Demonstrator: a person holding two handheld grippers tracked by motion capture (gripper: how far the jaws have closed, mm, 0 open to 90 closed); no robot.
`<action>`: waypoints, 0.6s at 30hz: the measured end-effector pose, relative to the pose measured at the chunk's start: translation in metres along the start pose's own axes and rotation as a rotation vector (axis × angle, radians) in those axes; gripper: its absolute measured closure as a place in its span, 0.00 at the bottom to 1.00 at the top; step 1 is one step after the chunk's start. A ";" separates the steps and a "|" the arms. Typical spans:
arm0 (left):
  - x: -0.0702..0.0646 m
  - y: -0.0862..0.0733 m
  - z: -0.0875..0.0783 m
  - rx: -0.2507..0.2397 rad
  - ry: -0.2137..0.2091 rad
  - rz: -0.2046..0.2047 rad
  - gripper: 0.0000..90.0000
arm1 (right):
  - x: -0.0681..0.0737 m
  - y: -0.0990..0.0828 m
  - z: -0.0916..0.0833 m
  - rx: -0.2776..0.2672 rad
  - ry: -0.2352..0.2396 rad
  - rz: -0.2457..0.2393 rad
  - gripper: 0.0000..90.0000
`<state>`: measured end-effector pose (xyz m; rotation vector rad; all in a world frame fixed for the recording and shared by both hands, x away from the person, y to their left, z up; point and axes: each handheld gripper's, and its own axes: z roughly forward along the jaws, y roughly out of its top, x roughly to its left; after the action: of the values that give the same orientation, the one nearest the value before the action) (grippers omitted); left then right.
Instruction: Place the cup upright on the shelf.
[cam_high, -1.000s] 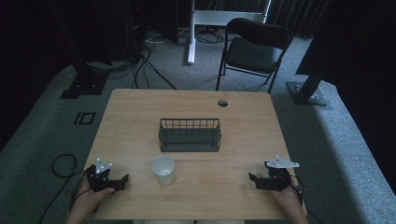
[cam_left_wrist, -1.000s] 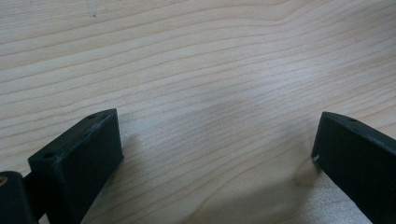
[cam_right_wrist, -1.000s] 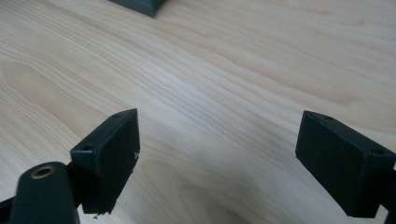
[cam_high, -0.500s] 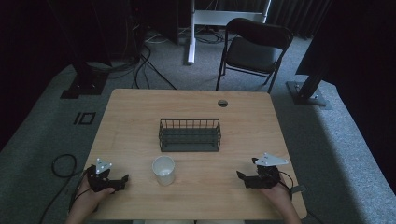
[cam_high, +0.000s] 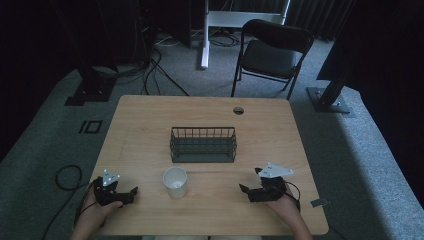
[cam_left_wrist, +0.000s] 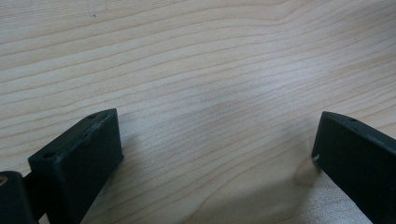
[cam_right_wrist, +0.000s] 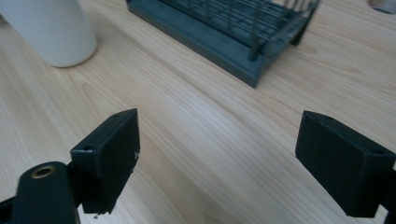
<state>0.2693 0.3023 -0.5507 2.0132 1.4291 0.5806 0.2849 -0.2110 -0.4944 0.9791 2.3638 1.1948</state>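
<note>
Currently right gripper (cam_high: 248, 182) held low over wooden table (cam_high: 150, 125) near front right corner, jaws spread wide, nothing gripped; bare wood seen between them in right gripper view. White cup (cam_high: 175, 182) stood upright near front edge, between both grippers, well apart from each. Left gripper (cam_high: 131, 193) rested near front left corner, jaws likewise wide apart, empty, aimed toward cup. Dark wire basket (cam_high: 203, 144) set at table centre, just behind cup, apart from it.
</note>
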 end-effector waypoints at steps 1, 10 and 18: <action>0.000 0.000 0.000 0.000 0.000 0.001 0.02 | 0.002 0.001 0.001 0.000 0.003 -0.004 0.15; 0.000 0.000 0.000 0.000 0.000 0.000 0.02 | 0.019 0.015 0.017 -0.011 0.052 -0.034 0.16; 0.000 0.000 0.000 0.000 0.000 0.000 0.02 | 0.031 0.023 0.028 -0.011 0.096 -0.051 0.16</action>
<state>0.2693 0.3023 -0.5507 2.0128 1.4289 0.5808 0.2876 -0.1637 -0.4923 0.8710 2.4370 1.2611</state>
